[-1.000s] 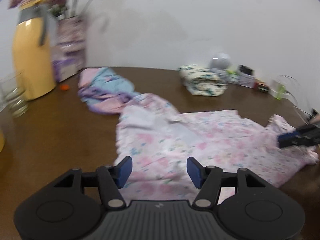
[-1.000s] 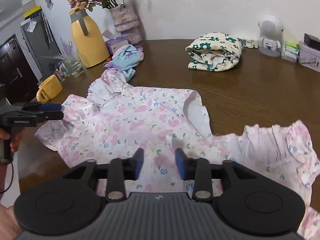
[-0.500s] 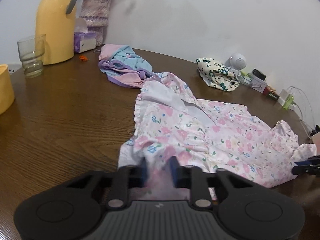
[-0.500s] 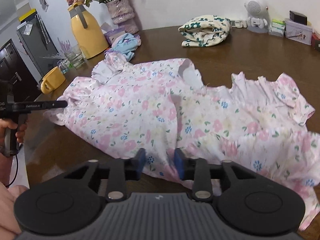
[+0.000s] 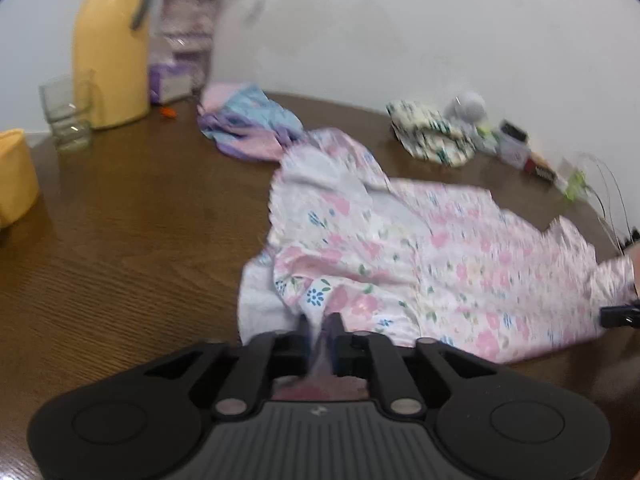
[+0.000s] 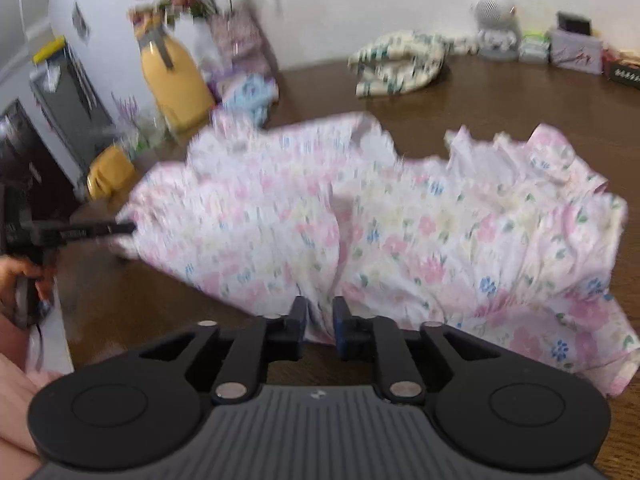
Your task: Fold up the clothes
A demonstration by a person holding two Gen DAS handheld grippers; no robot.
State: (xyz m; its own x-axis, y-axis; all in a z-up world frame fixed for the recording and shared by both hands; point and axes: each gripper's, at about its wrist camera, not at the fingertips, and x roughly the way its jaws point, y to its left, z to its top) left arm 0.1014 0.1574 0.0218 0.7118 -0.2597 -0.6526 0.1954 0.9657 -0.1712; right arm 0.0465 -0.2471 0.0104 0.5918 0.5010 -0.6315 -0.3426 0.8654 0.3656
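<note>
A pink floral garment point(image 5: 404, 248) lies spread across the brown table point(image 5: 120, 232). My left gripper point(image 5: 320, 330) is shut on a bunched edge of it at the near left end. In the right wrist view the same floral garment point(image 6: 360, 216) stretches from left to right, and my right gripper point(image 6: 320, 316) is shut on its near hem. The left gripper point(image 6: 120, 227) also shows there at the far left, pinching the garment's end, held by a hand point(image 6: 24, 276). Both views are motion-blurred.
A yellow jug point(image 5: 108, 56), a glass point(image 5: 68, 112), a yellow mug point(image 5: 14, 176) and a flower vase point(image 5: 184, 36) stand at the left. A pastel garment point(image 5: 248, 124) and a folded green-flowered cloth point(image 5: 432, 136) lie at the back. Small boxes point(image 6: 576, 46) and cables point(image 5: 600, 196) line the wall.
My left gripper went from open above the garment to shut on its edge. Both grippers now pull the garment, which has lifted and shifted across the table.
</note>
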